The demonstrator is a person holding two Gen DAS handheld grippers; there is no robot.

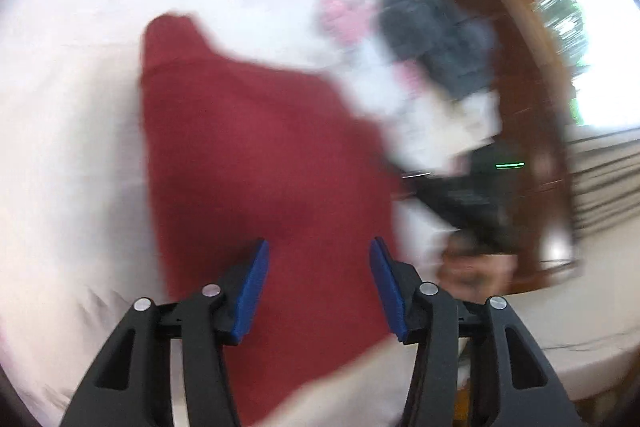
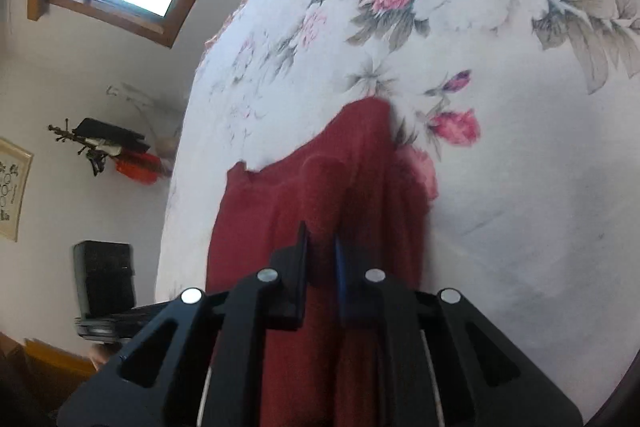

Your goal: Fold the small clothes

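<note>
So this looks like the middle of a fold on the red knit garment (image 2: pixel 320 195), which is lying on the bed's floral sheet (image 2: pixel 500 27). The right hand-held gripper (image 2: pixel 322 251) has its fingers pinched together on a bunched ridge of the red fabric, and the cloth runs from there up toward 12 o'clock in the right wrist view, ending in a narrow corner against the flower print.

The left hand-held gripper (image 1: pixel 318 291) is spread wide with nothing between the blue pads (image 1: pixel 252 291). It's over the red garment (image 1: pixel 256 147), whether touching it I can't tell. The left view is really smeared, so fine detail is a guess.

My read: the right side has its hold and the left needs to close on an edge or corner so both can carry the cloth over flat. It's soft knit, so it'll probably sag and bunch if only one side lifts.

Containers: none that I can see. There's a dark blue-grey pile of clothes (image 1: pixel 436 35) at about 2 o'clock in the left view, just loose on the bed.
</note>
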